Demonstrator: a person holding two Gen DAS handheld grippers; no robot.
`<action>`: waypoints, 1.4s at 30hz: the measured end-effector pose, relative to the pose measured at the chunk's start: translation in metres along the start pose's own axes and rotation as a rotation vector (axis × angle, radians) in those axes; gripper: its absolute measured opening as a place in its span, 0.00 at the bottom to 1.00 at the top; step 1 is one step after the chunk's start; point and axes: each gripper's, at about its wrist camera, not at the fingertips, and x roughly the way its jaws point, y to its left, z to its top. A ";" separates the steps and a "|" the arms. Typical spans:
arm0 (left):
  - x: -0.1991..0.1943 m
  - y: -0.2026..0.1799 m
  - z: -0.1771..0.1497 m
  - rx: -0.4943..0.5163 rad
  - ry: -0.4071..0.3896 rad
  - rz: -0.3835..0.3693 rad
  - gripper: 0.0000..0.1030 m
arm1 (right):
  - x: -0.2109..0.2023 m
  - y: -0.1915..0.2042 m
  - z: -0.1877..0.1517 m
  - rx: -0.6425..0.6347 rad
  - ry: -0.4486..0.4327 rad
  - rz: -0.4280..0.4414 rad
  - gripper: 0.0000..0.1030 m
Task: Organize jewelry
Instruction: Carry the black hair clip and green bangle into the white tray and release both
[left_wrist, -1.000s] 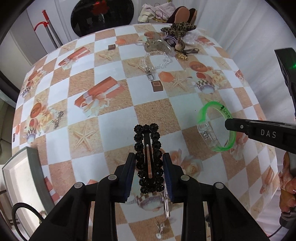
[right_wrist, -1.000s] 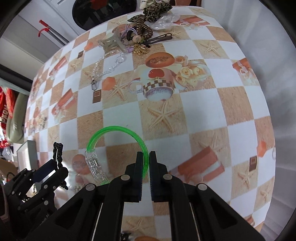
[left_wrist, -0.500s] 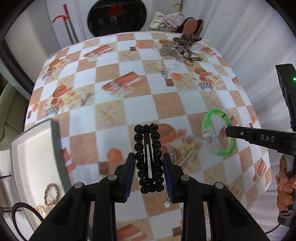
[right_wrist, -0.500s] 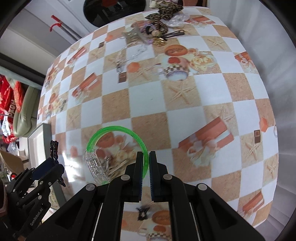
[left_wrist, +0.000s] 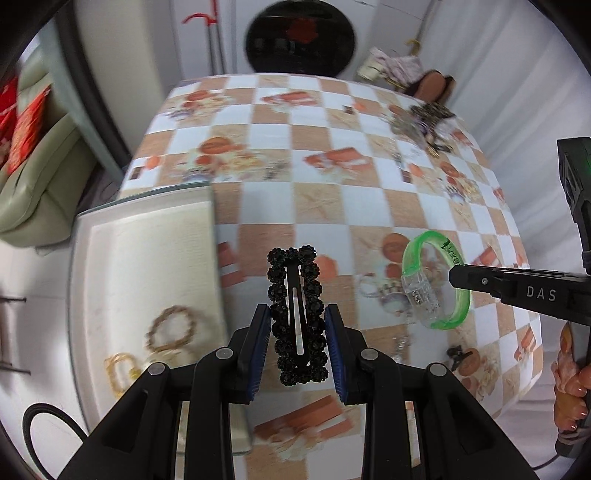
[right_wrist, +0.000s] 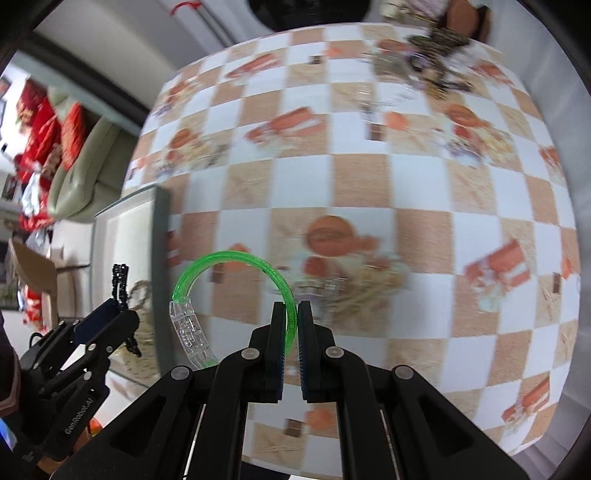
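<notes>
My left gripper (left_wrist: 297, 325) is shut on a black beaded hair clip (left_wrist: 297, 314), held upright above the table near the tray's right edge. My right gripper (right_wrist: 291, 317) is shut on the rim of a green and clear bangle (right_wrist: 236, 295); that bangle (left_wrist: 432, 280) hangs to the right in the left wrist view. A white-lined tray (left_wrist: 147, 266) with a grey rim lies at the table's left edge and holds gold bracelets (left_wrist: 171, 328). In the right wrist view the left gripper (right_wrist: 122, 314) with the clip sits over the tray (right_wrist: 125, 229).
A pile of more jewelry (left_wrist: 424, 122) lies at the table's far right corner. A small dark piece (left_wrist: 458, 352) and a small metal piece (left_wrist: 400, 345) rest on the checked cloth (left_wrist: 317, 206) near the front. A green sofa (left_wrist: 40, 173) stands to the left.
Both grippers have carried their pieces left across the table toward the tray, which now fills far more of the left wrist view. Both grips are unchanged.
</notes>
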 end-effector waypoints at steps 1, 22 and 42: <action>-0.003 0.007 -0.002 -0.013 -0.005 0.006 0.34 | 0.001 0.008 0.001 -0.016 0.000 0.004 0.06; -0.025 0.145 -0.036 -0.268 -0.054 0.151 0.34 | 0.049 0.173 0.030 -0.321 0.070 0.082 0.06; 0.021 0.178 -0.014 -0.310 -0.037 0.164 0.34 | 0.109 0.209 0.083 -0.310 0.097 0.058 0.06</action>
